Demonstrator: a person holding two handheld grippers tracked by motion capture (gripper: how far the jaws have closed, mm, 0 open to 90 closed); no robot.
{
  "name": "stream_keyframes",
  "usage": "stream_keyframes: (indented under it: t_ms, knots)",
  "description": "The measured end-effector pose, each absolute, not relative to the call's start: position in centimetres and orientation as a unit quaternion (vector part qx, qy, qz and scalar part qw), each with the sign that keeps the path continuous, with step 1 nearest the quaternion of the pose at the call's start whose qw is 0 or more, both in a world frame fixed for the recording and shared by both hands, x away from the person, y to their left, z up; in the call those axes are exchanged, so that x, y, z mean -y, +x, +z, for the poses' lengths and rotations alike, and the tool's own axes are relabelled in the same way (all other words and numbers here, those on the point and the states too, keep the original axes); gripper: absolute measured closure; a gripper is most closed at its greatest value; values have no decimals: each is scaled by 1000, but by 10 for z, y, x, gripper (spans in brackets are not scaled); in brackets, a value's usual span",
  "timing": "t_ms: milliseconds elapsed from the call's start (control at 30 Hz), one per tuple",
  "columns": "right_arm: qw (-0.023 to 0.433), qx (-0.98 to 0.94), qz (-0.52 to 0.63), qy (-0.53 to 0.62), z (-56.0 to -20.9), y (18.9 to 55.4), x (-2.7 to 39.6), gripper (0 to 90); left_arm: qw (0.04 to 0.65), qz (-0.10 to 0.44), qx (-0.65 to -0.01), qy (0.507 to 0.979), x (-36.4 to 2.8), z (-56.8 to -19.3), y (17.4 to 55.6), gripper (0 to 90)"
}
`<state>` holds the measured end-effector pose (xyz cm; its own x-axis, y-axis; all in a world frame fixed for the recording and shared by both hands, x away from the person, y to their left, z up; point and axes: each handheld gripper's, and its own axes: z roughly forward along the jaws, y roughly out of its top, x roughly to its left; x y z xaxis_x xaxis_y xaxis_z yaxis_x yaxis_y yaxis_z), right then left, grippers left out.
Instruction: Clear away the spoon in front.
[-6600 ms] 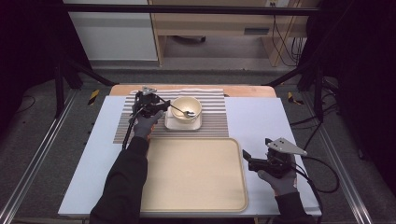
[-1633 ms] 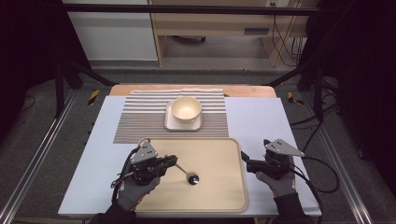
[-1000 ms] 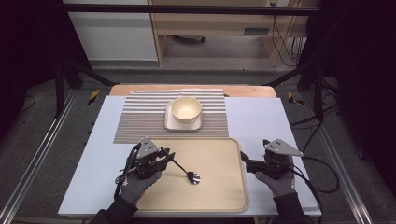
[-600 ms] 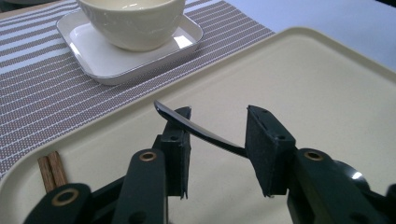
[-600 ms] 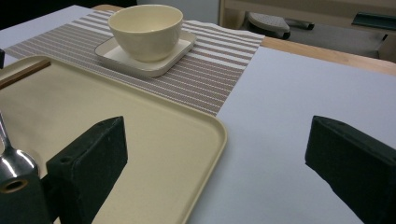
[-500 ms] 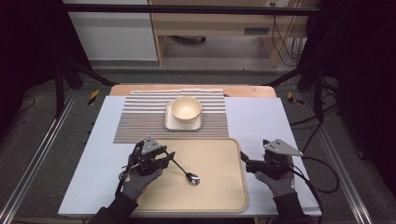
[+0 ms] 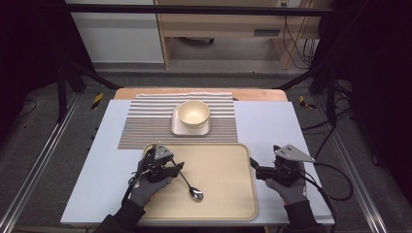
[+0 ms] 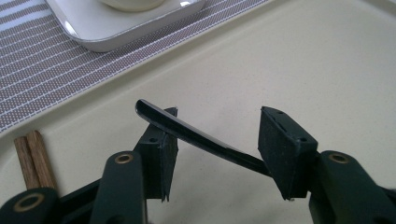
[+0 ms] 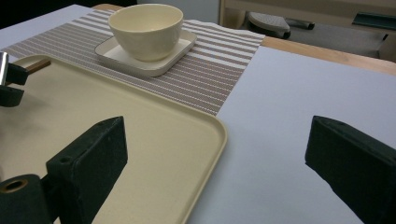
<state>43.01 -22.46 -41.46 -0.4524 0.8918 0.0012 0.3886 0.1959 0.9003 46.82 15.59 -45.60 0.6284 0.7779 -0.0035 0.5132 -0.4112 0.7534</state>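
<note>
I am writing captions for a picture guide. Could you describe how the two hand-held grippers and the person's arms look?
Both the left gripper and the right gripper are black tools with two blocky jaws and brass-coloured pivot pins. Each carries a grey three-cornered plate on top, and a black cable trails from each. The left hand and the right hand wear grey gloves, and the sleeves are dark.

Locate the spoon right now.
High view: the spoon lies on the left part of the tray, handle between the left tongs, near of the bowl.
</note>
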Motion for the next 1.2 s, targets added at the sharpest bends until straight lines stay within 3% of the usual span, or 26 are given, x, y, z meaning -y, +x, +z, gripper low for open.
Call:
stream_keyframes:
  t_ms: [467, 700, 833, 1067, 1100, 1133, 1200]
  knots:
    - [278, -723, 452, 444, -415, 430, 224, 59, 337, 169, -398, 836, -153, -468, 475, 393]
    - [279, -722, 453, 443, -414, 430, 226, 59, 362, 166, -402, 824, -158, -459, 471, 360]
    - [279, -721, 454, 443, -414, 430, 226, 59, 385, 168, -391, 819, -160, -448, 462, 431]
    - [278, -721, 454, 443, -413, 429, 226, 59, 403, 158, -355, 828, -153, -441, 444, 719]
    - [279, -721, 454, 443, -413, 429, 226, 59, 404, 152, -349, 831, -151, -441, 441, 719]
    - [279, -721, 454, 444, -413, 429, 226, 59, 403, 144, -342, 837, -149, -442, 437, 793]
    - [279, -721, 453, 444, -413, 429, 226, 59, 400, 140, -338, 840, -147, -443, 436, 816]
